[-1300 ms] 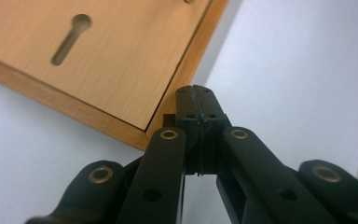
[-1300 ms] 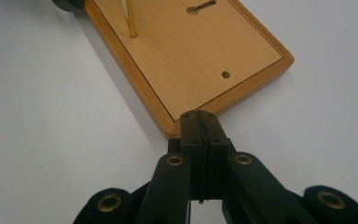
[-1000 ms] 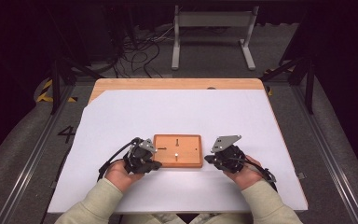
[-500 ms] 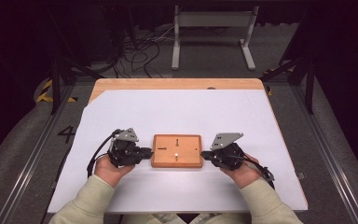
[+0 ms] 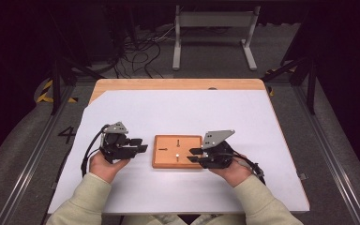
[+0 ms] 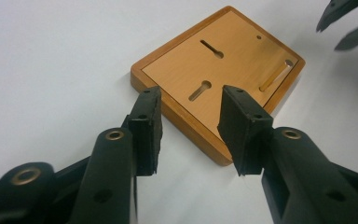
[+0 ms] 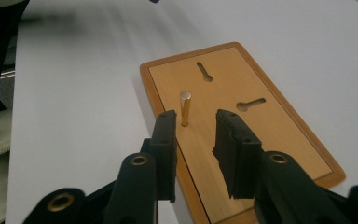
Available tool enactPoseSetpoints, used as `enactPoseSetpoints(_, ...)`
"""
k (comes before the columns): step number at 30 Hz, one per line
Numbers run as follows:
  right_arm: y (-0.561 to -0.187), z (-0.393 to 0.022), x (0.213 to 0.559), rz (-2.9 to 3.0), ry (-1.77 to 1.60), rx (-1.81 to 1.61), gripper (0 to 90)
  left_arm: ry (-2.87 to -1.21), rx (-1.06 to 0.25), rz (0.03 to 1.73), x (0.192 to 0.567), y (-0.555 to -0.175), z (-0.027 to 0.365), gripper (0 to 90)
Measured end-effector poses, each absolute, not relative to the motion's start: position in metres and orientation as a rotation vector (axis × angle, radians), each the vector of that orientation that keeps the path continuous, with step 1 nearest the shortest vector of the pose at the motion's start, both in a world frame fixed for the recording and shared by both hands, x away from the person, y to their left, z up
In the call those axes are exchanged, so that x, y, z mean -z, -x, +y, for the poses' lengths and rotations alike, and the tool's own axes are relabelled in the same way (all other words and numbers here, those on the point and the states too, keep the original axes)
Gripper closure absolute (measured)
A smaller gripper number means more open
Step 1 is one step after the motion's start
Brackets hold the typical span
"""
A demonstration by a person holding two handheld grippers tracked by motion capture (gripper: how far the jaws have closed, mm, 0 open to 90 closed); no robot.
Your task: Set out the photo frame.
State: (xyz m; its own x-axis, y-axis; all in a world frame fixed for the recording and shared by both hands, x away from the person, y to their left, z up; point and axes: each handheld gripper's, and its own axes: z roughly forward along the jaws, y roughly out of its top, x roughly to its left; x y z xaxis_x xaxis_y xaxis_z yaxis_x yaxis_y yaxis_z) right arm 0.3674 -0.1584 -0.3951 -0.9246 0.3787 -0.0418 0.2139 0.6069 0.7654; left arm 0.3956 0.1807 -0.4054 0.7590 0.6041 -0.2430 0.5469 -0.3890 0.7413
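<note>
Your left gripper point(image 5: 139, 146) sits just off the left edge of the wooden board point(image 5: 177, 151), and its jaws have just been opening: they stand apart with nothing between the pads. In the left gripper view the near corner of the board point(image 6: 223, 70) lies just ahead of and between those jaws point(image 6: 191, 128), with no pad touching it, and two keyhole slots and a long slot show on its top face beyond the jaw tips. Your right gripper point(image 5: 193, 155) reaches over the board's right edge, and its jaws too have just been opening; they are parted and grip nothing. In the right gripper view the board point(image 7: 261, 121) runs away from under the jaws point(image 7: 193, 144), and a small brass pin point(image 7: 185, 108) stands upright in it just ahead of the left-hand jaw, close to the gap but free of both pads. Two keyhole slots lie farther out past the jaw tips. The board rests flat on the white sheet point(image 5: 178, 112) that covers the worktop point(image 5: 178, 84), between your two grippers, the left jaws clear of it and the right jaws over its edge.
</note>
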Motion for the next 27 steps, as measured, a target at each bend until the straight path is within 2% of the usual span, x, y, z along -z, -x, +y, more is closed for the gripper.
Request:
enactPoseSetpoints(14,-0.382,-0.125,0.415,2.702,-0.423,-1.186,70.5,-2.079,-0.105,0.880,0.412,-0.404,0.182,54.8)
enactPoseSetpoints(20,-0.387,-0.117,0.421,2.713,-0.401,-1.157,75.9,-2.092,-0.115,0.877,0.417,-0.410,0.175,48.9)
enactPoseSetpoints(23,-0.387,-0.116,0.421,2.693,-0.385,-1.148,82.8,-2.100,-0.122,0.888,0.418,-0.412,0.175,47.7)
enactPoseSetpoints(27,-0.385,-0.115,0.421,2.679,-0.369,-1.136,83.6,-2.079,-0.110,0.908,0.417,-0.413,0.179,47.7)
